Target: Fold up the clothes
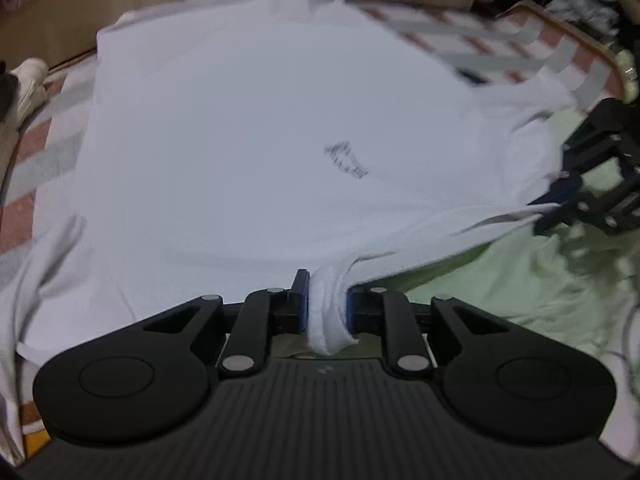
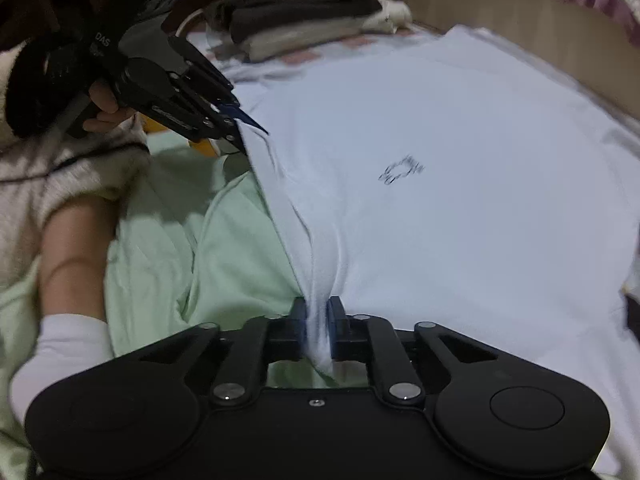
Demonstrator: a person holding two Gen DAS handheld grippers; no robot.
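White t-shirt (image 1: pixel 248 152) lies spread flat on a bed, small dark print (image 1: pixel 347 160) near its middle, checked pink-and-grey bedcover (image 1: pixel 500 36) showing past its far edge. Left tool (image 1: pixel 328 312) clamped on a bunched fold of the t-shirt's near edge, blue pads pressing the cloth from both sides. Right tool (image 2: pixel 318 328) likewise clamped on a thin pinch of the same near edge, further along it. From the right wrist view the left tool shows at the t-shirt's left side, a hand (image 2: pixel 105 109) wrapped round its handle, fingertips meeting the hem. From the left wrist view the right tool sits at the t-shirt's right side, edge fabric pulled taut toward it. Pale green sheet (image 2: pixel 224 240) lies just beside the t-shirt's near edge, partly under it. Stack of folded dark and grey clothes (image 2: pixel 304 16) sits beyond the t-shirt's far left corner. Both views slightly motion-blurred
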